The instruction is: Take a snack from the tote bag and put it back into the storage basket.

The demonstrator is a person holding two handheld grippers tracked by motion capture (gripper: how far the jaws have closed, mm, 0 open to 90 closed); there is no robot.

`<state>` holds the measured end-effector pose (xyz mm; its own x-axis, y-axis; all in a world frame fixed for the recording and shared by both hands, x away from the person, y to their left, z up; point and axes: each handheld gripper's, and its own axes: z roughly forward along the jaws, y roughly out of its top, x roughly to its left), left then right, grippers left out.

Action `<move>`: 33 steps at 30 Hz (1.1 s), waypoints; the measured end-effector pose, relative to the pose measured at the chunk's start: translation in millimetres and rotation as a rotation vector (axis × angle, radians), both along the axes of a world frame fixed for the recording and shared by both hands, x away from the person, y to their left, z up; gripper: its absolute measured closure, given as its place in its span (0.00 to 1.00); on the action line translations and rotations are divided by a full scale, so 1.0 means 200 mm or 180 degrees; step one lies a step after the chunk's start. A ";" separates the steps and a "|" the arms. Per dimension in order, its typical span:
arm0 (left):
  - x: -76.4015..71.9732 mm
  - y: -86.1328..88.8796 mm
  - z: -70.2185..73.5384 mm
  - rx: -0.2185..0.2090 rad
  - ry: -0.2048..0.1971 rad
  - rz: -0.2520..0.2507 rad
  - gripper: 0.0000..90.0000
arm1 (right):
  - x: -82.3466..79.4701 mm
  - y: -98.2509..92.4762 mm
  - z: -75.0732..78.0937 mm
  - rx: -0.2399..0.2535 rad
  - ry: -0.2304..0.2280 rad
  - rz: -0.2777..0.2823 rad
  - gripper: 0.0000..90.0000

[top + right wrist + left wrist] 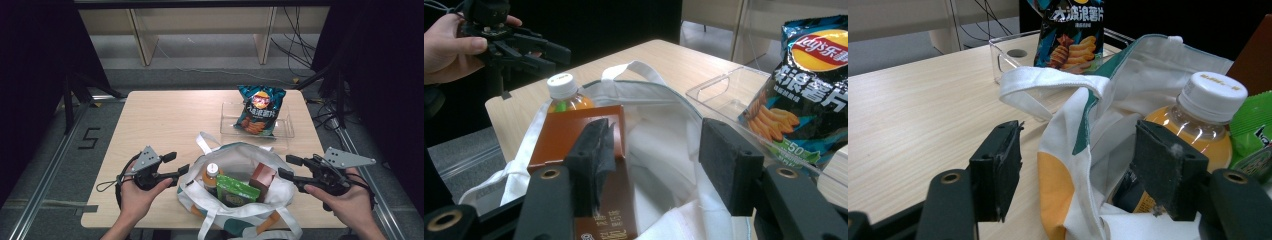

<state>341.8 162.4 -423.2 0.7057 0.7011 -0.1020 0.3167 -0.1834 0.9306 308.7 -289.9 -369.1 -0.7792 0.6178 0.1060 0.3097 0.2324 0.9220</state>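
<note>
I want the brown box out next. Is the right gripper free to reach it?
Probably yes: the right gripper is open beside the bag, and the brown box stands exposed at that side.

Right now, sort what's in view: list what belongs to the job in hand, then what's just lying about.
In the job:
- white tote bag
- orange drink bottle
- green packet
- brown box
- chip bag
- clear tray
- left gripper and right gripper, both open at the bag's sides

Lying about:
- wooden shelf frame
- floor cables
</note>
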 end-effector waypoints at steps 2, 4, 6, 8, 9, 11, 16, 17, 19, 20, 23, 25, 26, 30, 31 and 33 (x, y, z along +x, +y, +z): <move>-0.01 0.00 0.00 -0.0018 -0.0001 0.0016 0.40 | 0.00 -0.01 0.00 -0.0054 -0.0091 0.0029 0.52; -0.01 0.01 0.00 -0.0014 0.0001 0.0031 0.40 | 0.00 -0.01 0.00 -0.0042 -0.0085 0.0025 0.52; -0.02 0.01 0.01 -0.0007 -0.0016 0.0025 0.40 | -0.01 -0.01 -0.01 -0.0016 -0.0020 0.0049 0.51; -0.02 0.01 0.01 -0.0008 -0.0022 0.0032 0.40 | -0.01 -0.01 -0.01 -0.0034 -0.0128 0.0054 0.51; -0.02 0.01 0.01 -0.0019 -0.0022 0.0040 0.40 | -0.02 0.00 -0.01 0.0008 -0.0036 0.0042 0.50; -0.01 0.01 0.01 -0.0028 -0.0017 0.0028 0.39 | -0.01 -0.01 -0.01 0.0002 -0.0054 0.0130 0.49; -0.01 0.00 0.01 -0.0026 -0.0007 0.0026 0.40 | -0.01 -0.01 -0.01 0.0073 -0.0110 0.0225 0.45; -0.02 0.00 0.01 -0.0029 0.0006 0.0035 0.39 | -0.02 -0.01 -0.01 0.0066 -0.0026 0.0279 0.45; -0.02 0.00 0.01 -0.0016 -0.0024 0.0010 0.39 | -0.03 0.01 -0.01 0.0096 -0.0018 0.0245 0.42; -0.02 0.01 0.01 -0.0042 -0.0012 0.0001 0.39 | -0.03 0.01 -0.01 0.0091 -0.0031 0.0265 0.41; -0.02 0.02 0.01 -0.0025 -0.0023 0.0018 0.39 | -0.03 0.03 -0.02 0.0090 -0.0007 0.0349 0.38; -0.03 0.02 0.01 -0.0030 -0.0032 0.0011 0.39 | -0.04 0.05 -0.04 0.0091 -0.0007 0.0328 0.35; -0.03 0.02 0.01 -0.0025 -0.0036 0.0004 0.39 | -0.04 0.06 -0.04 0.0065 -0.0034 0.0297 0.33; -0.03 0.02 0.01 -0.0026 -0.0031 0.0009 0.39 | -0.03 0.09 -0.07 -0.0018 -0.0046 0.0358 0.28; -0.03 0.01 0.01 -0.0026 -0.0029 0.0014 0.39 | -0.04 0.10 -0.07 -0.0004 -0.0013 0.0358 0.28; -0.02 0.01 0.01 -0.0041 -0.0034 -0.0003 0.39 | -0.03 0.10 -0.08 -0.0051 -0.0041 0.0371 0.27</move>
<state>337.4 164.4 -420.6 0.7074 0.6992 -0.1033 0.3064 -0.1717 0.9363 302.2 -269.0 -385.8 -0.8470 0.5245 0.0864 0.2679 0.2810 0.9216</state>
